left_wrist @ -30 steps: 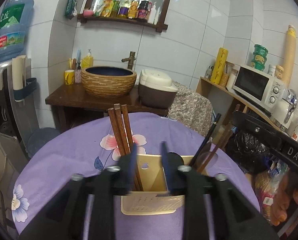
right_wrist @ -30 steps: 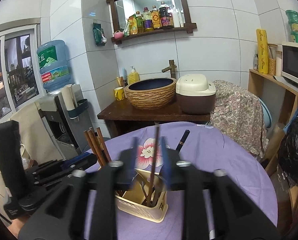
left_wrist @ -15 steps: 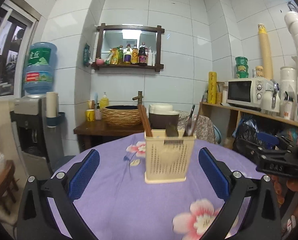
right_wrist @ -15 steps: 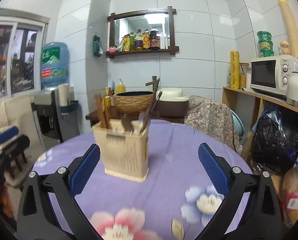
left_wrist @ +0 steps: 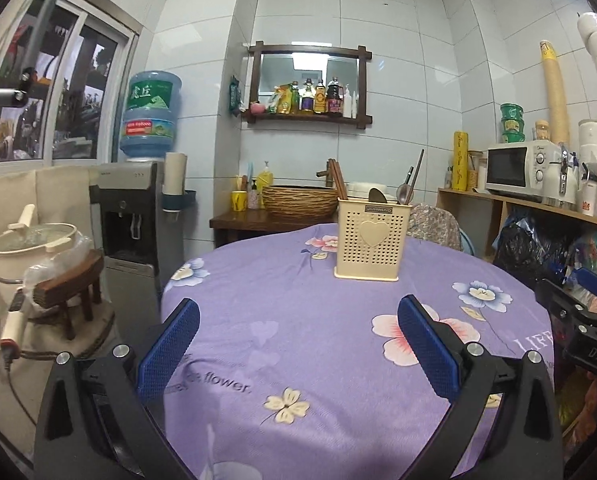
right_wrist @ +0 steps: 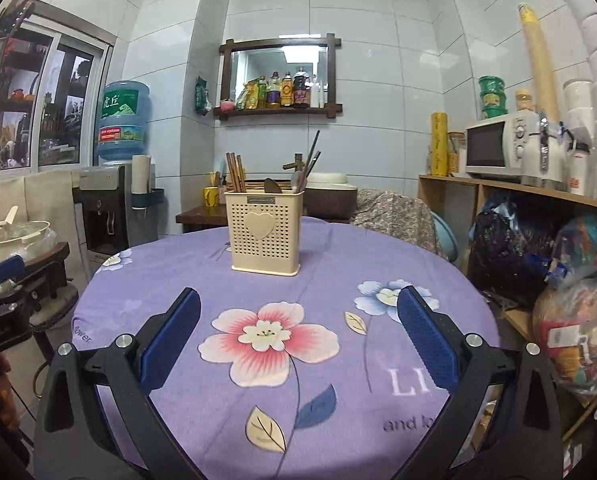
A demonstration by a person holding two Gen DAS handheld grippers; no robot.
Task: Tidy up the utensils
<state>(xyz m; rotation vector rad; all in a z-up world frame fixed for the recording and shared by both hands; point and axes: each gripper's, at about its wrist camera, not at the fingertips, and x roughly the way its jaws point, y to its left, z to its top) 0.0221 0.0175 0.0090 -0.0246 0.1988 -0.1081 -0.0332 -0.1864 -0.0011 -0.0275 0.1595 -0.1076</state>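
A cream perforated utensil holder (left_wrist: 372, 239) with a heart on its front stands upright toward the far edge of a round table draped in a purple floral cloth (left_wrist: 306, 344). Brown chopsticks (right_wrist: 234, 172) rise from its left side, while spoons (right_wrist: 298, 181) and a few dark, slender handles, possibly more chopsticks, lean out at its right. Both hand-held tools hang back over the table's near edge, well apart from the holder. The left gripper (left_wrist: 298, 350) has its blue-padded jaws spread wide with nothing between them. The right gripper (right_wrist: 298, 340) is likewise fully parted and holds nothing. A water dispenser (left_wrist: 132, 216) and a microwave (left_wrist: 516, 169) line the tiled walls behind.
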